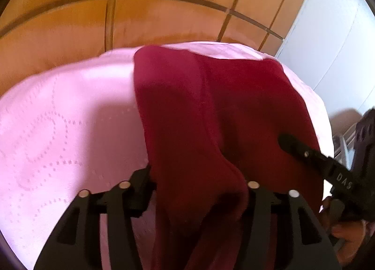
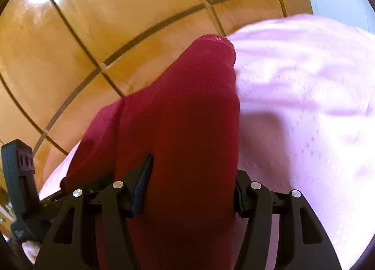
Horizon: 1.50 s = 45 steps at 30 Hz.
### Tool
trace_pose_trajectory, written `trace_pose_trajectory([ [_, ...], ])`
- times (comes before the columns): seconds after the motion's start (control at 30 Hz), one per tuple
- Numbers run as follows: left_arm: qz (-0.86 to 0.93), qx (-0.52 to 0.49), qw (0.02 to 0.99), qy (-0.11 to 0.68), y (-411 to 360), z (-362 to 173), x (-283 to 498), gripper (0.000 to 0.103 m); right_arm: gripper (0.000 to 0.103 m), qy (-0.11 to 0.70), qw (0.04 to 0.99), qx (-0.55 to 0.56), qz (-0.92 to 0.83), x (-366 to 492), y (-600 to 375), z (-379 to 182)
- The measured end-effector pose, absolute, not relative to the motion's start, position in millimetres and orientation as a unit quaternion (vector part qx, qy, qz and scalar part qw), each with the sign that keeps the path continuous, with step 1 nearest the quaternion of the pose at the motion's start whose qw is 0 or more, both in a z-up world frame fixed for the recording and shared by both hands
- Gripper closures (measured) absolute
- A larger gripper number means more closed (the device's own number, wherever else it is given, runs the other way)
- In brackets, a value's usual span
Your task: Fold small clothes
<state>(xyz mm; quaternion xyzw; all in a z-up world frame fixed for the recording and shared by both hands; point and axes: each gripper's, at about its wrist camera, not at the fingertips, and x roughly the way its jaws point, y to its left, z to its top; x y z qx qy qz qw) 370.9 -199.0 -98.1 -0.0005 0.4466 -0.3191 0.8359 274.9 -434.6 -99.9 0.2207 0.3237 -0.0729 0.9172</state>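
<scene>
– Red cloth is what you are folding, right? Where is it now?

– Yes. The red garment (image 1: 211, 117) lies stretched out on the pink quilted cover (image 1: 58, 129). Its near end bunches up between the fingers of both of your tools. Its far end, with a little lace trim (image 2: 215, 39), reaches the edge of the cover, above the orange floor tiles (image 1: 164, 16).

– What are my tools doing?

– Your left hand-held gripper (image 1: 199, 176) is about half open, with a thick bunch of red cloth filling the space between its fingers. Your right hand-held gripper (image 2: 191, 183) looks the same: half open and full of red cloth. I cannot tell if either one is really pinching the cloth or if the cloth just sits there.

– So how do I do this step well?

– I think you are laying the garment down to fold it. Keep both tools side by side and at the same height, so the near edge stays straight. Pull gently toward you, so the far end does not slip off the cover. Take only the edge of the cloth, not a fat bunch, and not the pink cover under it. Then bring the near edge over to meet the far edge and let go of both sides together.

– Can you read any words?

– Only one bit. White letters, "DAS" (image 1: 343, 180), run along a finger of your right tool. More letters may be hidden. The garment shows no label.
</scene>
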Motion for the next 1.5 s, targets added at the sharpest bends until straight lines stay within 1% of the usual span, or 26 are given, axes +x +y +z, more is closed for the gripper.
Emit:
trace_pose_trajectory([
  [0.03, -0.322, -0.005, 0.834, 0.448, -197, -100, 372, 0.044, 0.043, 0.323, 0.918, 0.22, -0.074, 275, -436, -103],
  [0.17, -0.324, 0.0, 0.837, 0.441, -194, -98, 370, 0.042, 0.04, 0.317, 0.922, 0.208, -0.076, 275, -432, -107],
  [0.23, -0.316, -0.004, 0.84, 0.44, -198, -96, 372, 0.04, 0.034, 0.316, 0.922, 0.208, -0.08, 275, -433, -107],
  [0.27, -0.311, -0.007, 0.843, 0.439, -196, -94, 369, 0.04, 0.033, 0.317, 0.921, 0.211, -0.085, 274, -434, -107],
  [0.33, -0.302, -0.014, 0.851, 0.43, -192, -88, 360, 0.038, 0.024, 0.319, 0.919, 0.216, -0.089, 271, -435, -104],
  [0.47, -0.287, -0.017, 0.864, 0.414, -181, -84, 340, 0.036, 0.023, 0.311, 0.917, 0.232, -0.091, 256, -440, -94],
  [0.53, -0.277, -0.018, 0.868, 0.412, -175, -86, 333, 0.036, 0.019, 0.294, 0.922, 0.233, -0.098, 248, -443, -85],
  [0.7, -0.252, -0.026, 0.88, 0.403, -165, -86, 334, 0.029, 0.019, 0.31, 0.921, 0.193, -0.135, 260, -452, -79],
  [0.83, -0.236, 0.024, 0.877, 0.418, -179, -96, 345, 0.028, 0.018, 0.348, 0.915, 0.14, -0.151, 282, -448, -93],
  [0.87, -0.238, 0.032, 0.874, 0.423, -182, -100, 350, 0.027, 0.016, 0.35, 0.912, 0.15, -0.152, 286, -451, -98],
  [0.9, -0.237, 0.035, 0.874, 0.422, -183, -101, 351, 0.021, 0.013, 0.353, 0.909, 0.162, -0.153, 287, -455, -100],
  [0.93, -0.235, 0.036, 0.875, 0.421, -182, -102, 354, 0.018, 0.01, 0.355, 0.905, 0.181, -0.152, 288, -461, -104],
  [1.0, -0.24, 0.024, 0.872, 0.425, -180, -101, 354, 0.018, 0.01, 0.353, 0.904, 0.191, -0.145, 285, -464, -104],
  [1.1, -0.248, 0.003, 0.872, 0.421, -170, -97, 344, 0.018, 0.01, 0.34, 0.908, 0.197, -0.145, 272, -464, -99],
  [1.17, -0.237, -0.007, 0.876, 0.42, -163, -95, 334, 0.01, 0.01, 0.331, 0.908, 0.209, -0.151, 259, -458, -93],
  [1.3, -0.232, -0.023, 0.879, 0.415, -147, -91, 306, 0.002, 0.01, 0.315, 0.913, 0.213, -0.151, 224, -441, -80],
  [1.5, -0.218, -0.043, 0.886, 0.408, -127, -86, 258, 0.002, 0.01, 0.34, 0.908, 0.195, -0.147, 186, -416, -85],
])
